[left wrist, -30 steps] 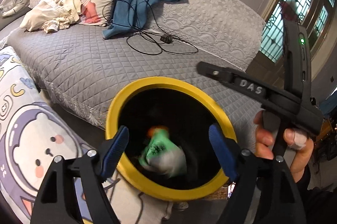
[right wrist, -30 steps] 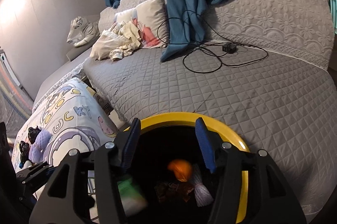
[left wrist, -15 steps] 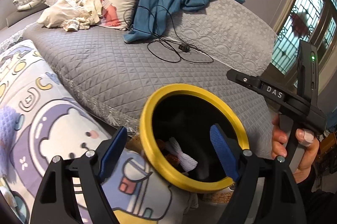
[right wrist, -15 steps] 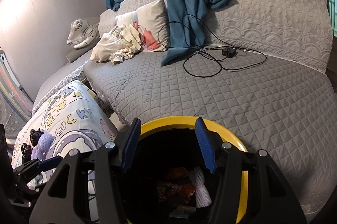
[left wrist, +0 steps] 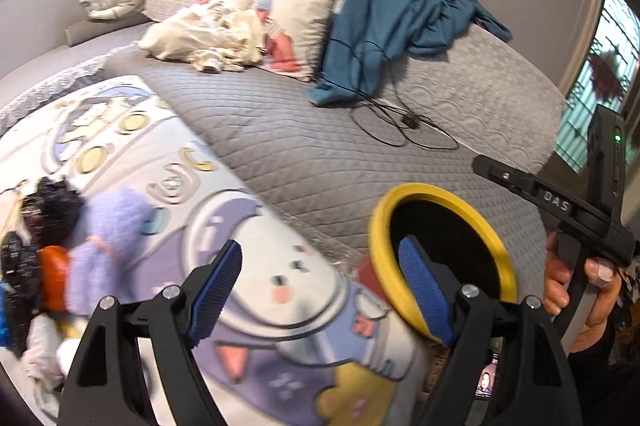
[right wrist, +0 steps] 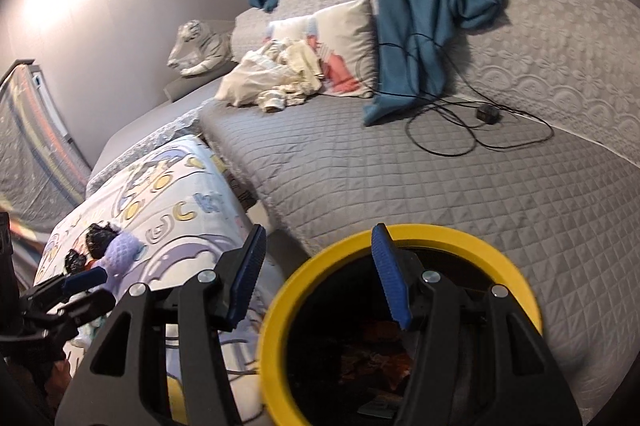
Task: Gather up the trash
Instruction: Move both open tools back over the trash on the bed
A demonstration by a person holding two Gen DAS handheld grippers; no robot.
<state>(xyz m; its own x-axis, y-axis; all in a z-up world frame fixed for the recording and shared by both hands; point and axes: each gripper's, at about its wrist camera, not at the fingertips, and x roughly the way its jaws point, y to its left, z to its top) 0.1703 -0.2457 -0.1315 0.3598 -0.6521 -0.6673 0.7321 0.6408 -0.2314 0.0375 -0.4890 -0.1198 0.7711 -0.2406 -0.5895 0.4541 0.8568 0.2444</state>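
The left gripper (left wrist: 316, 294) hung with its blue-padded jaws spread wide and nothing between them, over the cartoon-printed white and lilac blanket (left wrist: 256, 266). Its right finger overlapped the near rim of the round black bin with the thick yellow rim (left wrist: 440, 258), which stood just beside the blanket's right edge and against the front edge of the grey quilted bed (left wrist: 320, 153).

The right gripper (right wrist: 320, 278) also stood spread and empty, its right finger over the bin's mouth (right wrist: 400, 246), its left finger outside the rim above the narrow gap between blanket and bed. Crumpled orange and brown trash (right wrist: 380, 350) lay at the bin's bottom.

On the blanket's far left a heap of litter, black crinkled wrappers, a lilac knitted piece and an orange scrap (left wrist: 56, 246), sat near the edge, blurred. The stretch of blanket between that heap and the bin lay open. A black cable (left wrist: 400, 121) coiled on the bed, well apart.
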